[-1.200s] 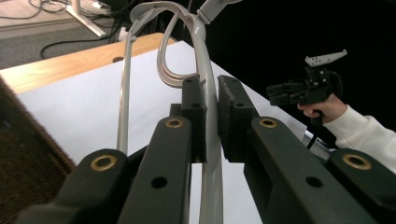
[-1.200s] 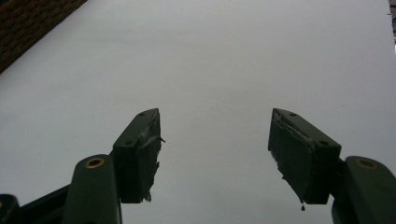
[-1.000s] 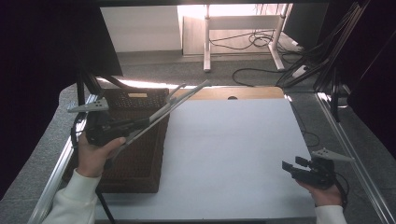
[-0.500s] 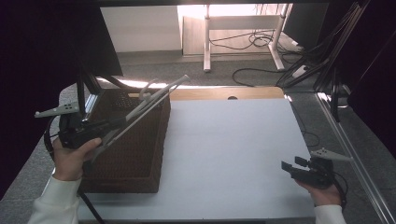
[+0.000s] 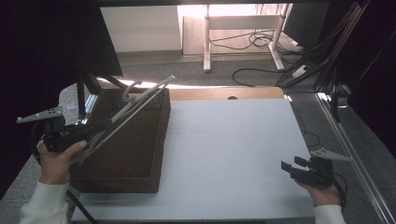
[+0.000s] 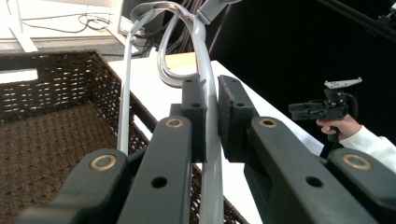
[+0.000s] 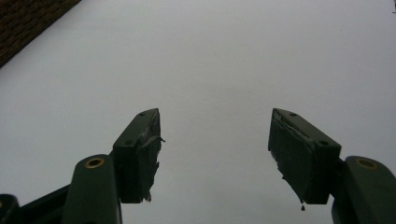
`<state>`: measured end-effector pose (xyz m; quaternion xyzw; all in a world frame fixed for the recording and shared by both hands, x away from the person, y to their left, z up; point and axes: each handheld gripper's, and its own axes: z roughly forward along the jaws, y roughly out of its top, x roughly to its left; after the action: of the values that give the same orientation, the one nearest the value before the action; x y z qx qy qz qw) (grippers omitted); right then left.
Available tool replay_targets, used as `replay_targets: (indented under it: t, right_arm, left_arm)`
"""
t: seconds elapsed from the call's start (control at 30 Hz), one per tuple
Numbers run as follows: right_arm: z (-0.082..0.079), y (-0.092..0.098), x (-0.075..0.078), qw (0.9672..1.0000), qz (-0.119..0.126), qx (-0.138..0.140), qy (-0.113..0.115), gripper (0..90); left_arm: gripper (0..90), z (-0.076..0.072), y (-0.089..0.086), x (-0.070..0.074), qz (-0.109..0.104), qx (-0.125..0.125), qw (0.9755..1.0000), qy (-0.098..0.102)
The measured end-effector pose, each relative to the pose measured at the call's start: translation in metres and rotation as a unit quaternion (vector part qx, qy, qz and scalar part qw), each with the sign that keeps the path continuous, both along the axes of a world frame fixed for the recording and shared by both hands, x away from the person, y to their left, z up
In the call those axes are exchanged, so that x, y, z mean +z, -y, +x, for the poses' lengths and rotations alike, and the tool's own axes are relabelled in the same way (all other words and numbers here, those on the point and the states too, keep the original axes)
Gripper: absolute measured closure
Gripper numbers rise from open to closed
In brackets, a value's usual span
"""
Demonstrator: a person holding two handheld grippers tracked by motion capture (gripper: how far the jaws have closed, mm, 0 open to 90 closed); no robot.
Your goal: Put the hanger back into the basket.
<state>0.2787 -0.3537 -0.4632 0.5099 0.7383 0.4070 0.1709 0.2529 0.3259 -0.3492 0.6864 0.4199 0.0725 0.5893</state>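
Grey floor [image 5: 261, 74] – loose cables [image 5: 252, 42], white desk legs [image 5: 208, 37].

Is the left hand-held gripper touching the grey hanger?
Touching. In the left gripper view, the left hand-held gripper has both jaw pads pressed against the grey hanger bar between them.

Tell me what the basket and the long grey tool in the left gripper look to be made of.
Basket: dark brown woven wicker or rattan, going by the matte lattice weave on its walls and floor. Grey tool: smooth moulded arms with a soft sheen, probably plastic, though painted metal can't be ruled out. The left gripper is clamped on one arm.
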Motion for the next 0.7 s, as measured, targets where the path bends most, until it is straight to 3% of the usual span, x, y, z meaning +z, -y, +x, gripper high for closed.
replay_targets:
  t: [0.37, 0.7]
  right_arm:
    - [0.0, 0.0, 0.0, 1.0, -0.001, -0.001, -0.001, 34.4]
    - [0.0, -0.001, 0.0, 1.0, -0.002, 0.0, -0.001, 34.3]
  left_arm:
    - [82.6, -0.001, -0.029, -0.018, -0.01, 0.019, 0.9997, -0.011]
    - [82.5, 0.002, -0.039, -0.038, -0.008, 0.015, 0.9997, -0.018]
